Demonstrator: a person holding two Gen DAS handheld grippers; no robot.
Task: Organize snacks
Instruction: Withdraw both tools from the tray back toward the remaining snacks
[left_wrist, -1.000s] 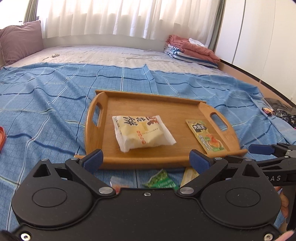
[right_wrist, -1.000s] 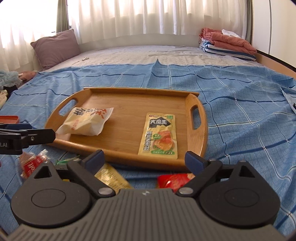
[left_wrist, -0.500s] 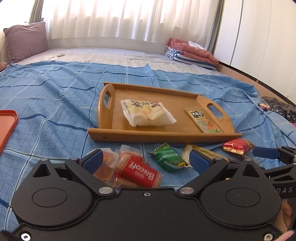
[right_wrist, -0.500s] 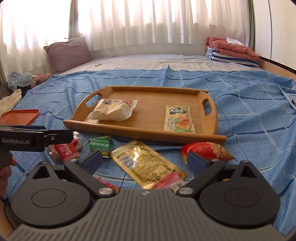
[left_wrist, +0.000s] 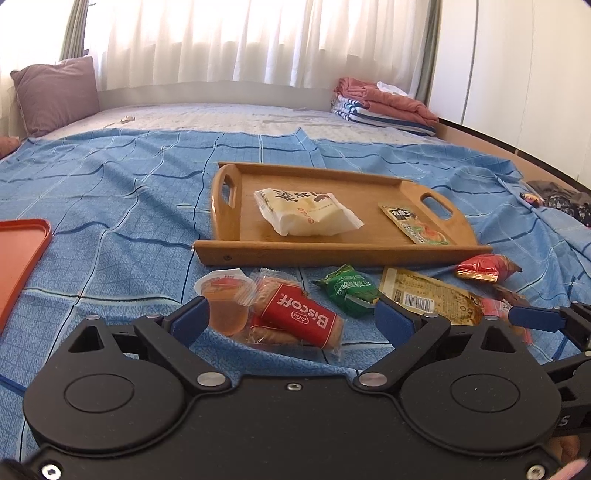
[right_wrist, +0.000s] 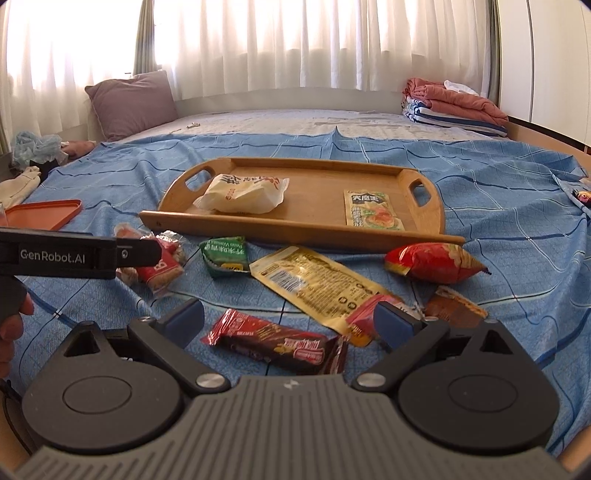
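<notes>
A wooden tray (left_wrist: 229, 254) (right_wrist: 295, 230) lies on the blue bedspread and holds a white bread packet (left_wrist: 306, 218) (right_wrist: 245, 194) and a green-orange sachet (left_wrist: 415, 223) (right_wrist: 371, 208). In front of it lie loose snacks: a jelly cup (left_wrist: 225, 299), a red Biscoff pack (left_wrist: 299, 315) (right_wrist: 160, 266), a green packet (left_wrist: 349, 290) (right_wrist: 225, 254), a yellow pouch (left_wrist: 428, 295) (right_wrist: 310, 284), a red bag (left_wrist: 485, 267) (right_wrist: 432, 262) and a dark red bar (right_wrist: 277, 343). My left gripper (left_wrist: 291, 321) is open above the Biscoff pack. My right gripper (right_wrist: 288, 319) is open above the dark red bar.
An orange tray (left_wrist: 18, 258) (right_wrist: 44, 216) lies at the left. A purple pillow (right_wrist: 131, 101) and folded towels (right_wrist: 454, 107) sit at the bed's far end. A brown wrapped snack (right_wrist: 456, 302) lies at the right.
Both grippers have pulled back from the tray and risen, so the loose snacks in front of it have come into view. Both stay open.
</notes>
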